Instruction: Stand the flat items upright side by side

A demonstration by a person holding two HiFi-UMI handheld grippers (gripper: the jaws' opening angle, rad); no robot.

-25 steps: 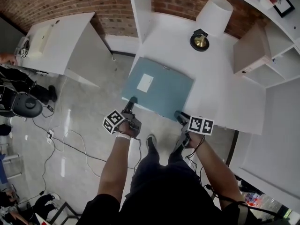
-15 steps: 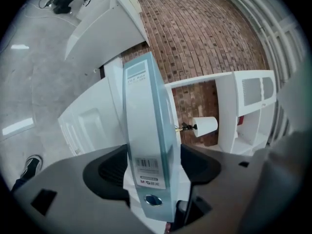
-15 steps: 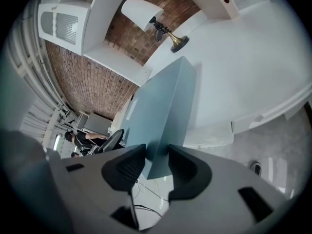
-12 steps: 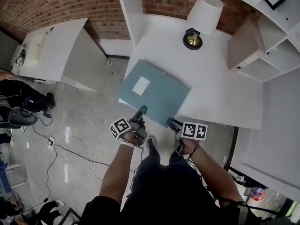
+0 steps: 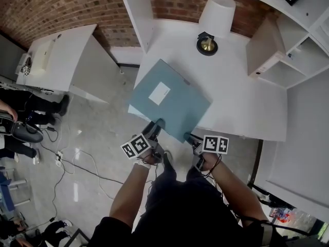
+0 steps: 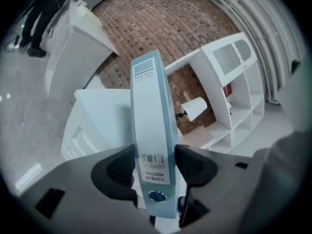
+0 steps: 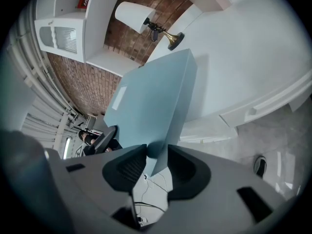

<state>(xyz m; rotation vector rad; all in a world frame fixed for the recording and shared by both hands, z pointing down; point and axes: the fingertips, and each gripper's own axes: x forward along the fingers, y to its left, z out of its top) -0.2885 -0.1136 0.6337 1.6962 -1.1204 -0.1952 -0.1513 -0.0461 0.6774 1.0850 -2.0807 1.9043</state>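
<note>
A flat blue-grey file box [image 5: 169, 99] with a white label juts over the near edge of the white table [image 5: 247, 102]. My left gripper [image 5: 157, 125] is at its near edge. In the left gripper view the box's spine [image 6: 150, 130] stands between the jaws, which have just been closing and now press on both its sides; the left gripper [image 6: 153, 160] is shut on it. My right gripper [image 5: 189, 137] holds the near right corner. In the right gripper view the box [image 7: 151, 101] stretches away and the right gripper [image 7: 157, 162] is shut on that corner.
A lamp [image 5: 216, 14] with a white shade stands at the table's back. White shelf compartments [image 5: 288, 50] rise at the right. A second white desk [image 5: 61, 55] is at the left, with cables [image 5: 77, 163] on the floor and people [image 5: 20, 117] beyond.
My left gripper has moved right from the box's near left corner to its near edge, and its jaws have closed on the spine. The box has shifted a little; the right gripper keeps its hold.
</note>
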